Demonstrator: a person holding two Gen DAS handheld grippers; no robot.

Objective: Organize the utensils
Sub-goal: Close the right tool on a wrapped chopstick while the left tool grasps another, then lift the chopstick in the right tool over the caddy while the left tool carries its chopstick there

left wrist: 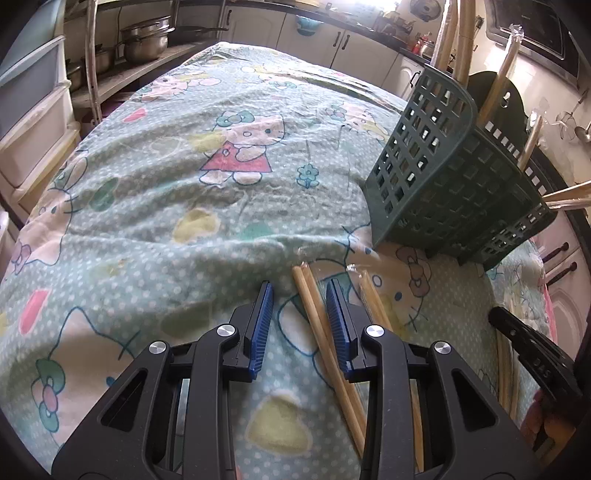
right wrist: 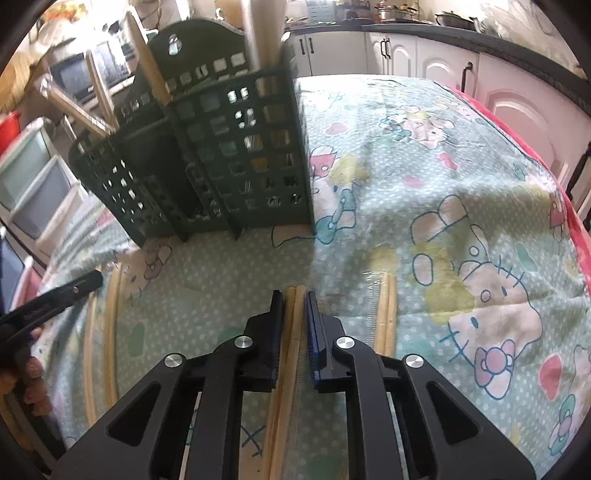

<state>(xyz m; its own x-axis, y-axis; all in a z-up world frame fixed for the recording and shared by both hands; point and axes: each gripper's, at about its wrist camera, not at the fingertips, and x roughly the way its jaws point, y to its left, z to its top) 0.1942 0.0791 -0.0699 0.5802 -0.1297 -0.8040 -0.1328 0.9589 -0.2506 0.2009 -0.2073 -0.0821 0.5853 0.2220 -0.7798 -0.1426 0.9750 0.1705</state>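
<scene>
A dark green slotted utensil basket (left wrist: 443, 177) (right wrist: 221, 155) stands on the cartoon-print cloth, with several wooden chopsticks (right wrist: 262, 29) upright or leaning in it. My left gripper (left wrist: 299, 291) is open and low over the cloth. A bare pair of chopsticks (left wrist: 321, 332) lies between its blue pads, close to the right one, and is not pinched. A plastic-wrapped pair (left wrist: 373, 302) lies just right of that pad. My right gripper (right wrist: 294, 299) is shut on another pair of chopsticks (right wrist: 291, 354), which runs back under it along the cloth.
One more wrapped pair (right wrist: 388, 314) lies right of my right gripper. The left gripper's black finger (right wrist: 55, 295) and a hand (right wrist: 33, 373) show at that view's left edge. Pots on shelves (left wrist: 147, 40) and white cabinets (right wrist: 443, 62) surround the table.
</scene>
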